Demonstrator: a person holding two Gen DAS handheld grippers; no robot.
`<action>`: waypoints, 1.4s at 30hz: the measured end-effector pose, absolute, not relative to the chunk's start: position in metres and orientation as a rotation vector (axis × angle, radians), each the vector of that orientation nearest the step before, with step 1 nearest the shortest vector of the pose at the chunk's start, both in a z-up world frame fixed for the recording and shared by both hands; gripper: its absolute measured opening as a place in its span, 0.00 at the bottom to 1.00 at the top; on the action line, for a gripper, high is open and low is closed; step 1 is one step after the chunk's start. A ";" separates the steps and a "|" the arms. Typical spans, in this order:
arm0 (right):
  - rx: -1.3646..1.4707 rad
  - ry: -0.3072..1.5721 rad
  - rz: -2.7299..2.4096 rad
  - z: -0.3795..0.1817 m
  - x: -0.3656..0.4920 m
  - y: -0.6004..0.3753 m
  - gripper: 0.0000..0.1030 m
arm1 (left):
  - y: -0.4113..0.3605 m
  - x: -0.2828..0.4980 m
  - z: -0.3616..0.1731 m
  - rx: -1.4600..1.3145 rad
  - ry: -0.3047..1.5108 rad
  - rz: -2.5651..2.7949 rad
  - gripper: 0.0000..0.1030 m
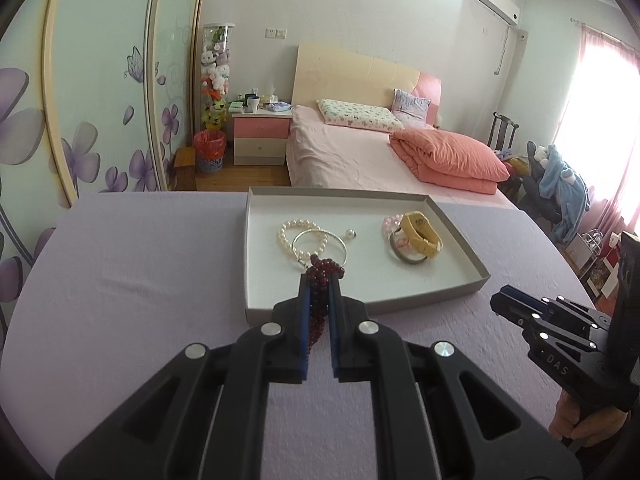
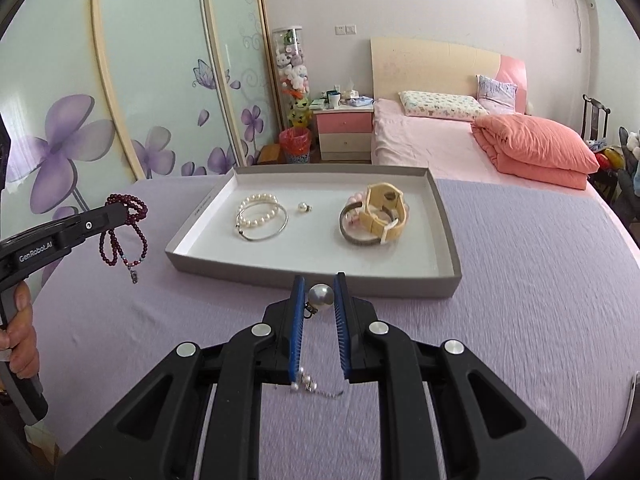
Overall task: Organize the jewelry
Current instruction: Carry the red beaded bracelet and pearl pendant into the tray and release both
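My left gripper (image 1: 320,280) is shut on a dark red bead necklace (image 1: 325,268), held above the near left edge of the grey tray (image 1: 460,248); the necklace hangs in loops in the right wrist view (image 2: 128,232). My right gripper (image 2: 319,285) is shut on a pearl earring (image 2: 320,295), just before the tray's near wall (image 2: 312,276). In the tray lie a pearl bracelet (image 2: 258,210), a silver bangle (image 2: 276,229), a single pearl earring (image 2: 303,208), and a yellow watch (image 2: 384,212) on a grey band (image 2: 352,236).
A small pearl and chain piece (image 2: 306,384) lies on the lilac cloth (image 2: 520,300) under my right gripper. A pink bead bracelet (image 1: 390,222) sits behind the watch. The bed (image 1: 352,152) stands beyond the table.
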State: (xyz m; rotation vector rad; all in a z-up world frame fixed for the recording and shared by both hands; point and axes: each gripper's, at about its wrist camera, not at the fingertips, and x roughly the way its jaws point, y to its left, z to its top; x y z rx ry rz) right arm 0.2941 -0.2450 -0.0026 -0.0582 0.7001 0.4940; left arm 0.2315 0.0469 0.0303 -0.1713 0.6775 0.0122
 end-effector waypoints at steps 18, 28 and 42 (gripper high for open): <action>-0.013 0.635 0.394 0.016 0.403 -0.238 0.15 | 0.048 0.314 0.037 -0.197 0.672 0.022 0.08; -0.081 0.683 0.411 -0.024 0.425 -0.216 0.15 | 0.042 0.354 0.022 -0.200 0.686 0.031 0.08; -0.083 0.707 0.449 -0.035 0.428 -0.208 0.15 | 0.038 0.364 0.007 -0.191 0.708 0.035 0.08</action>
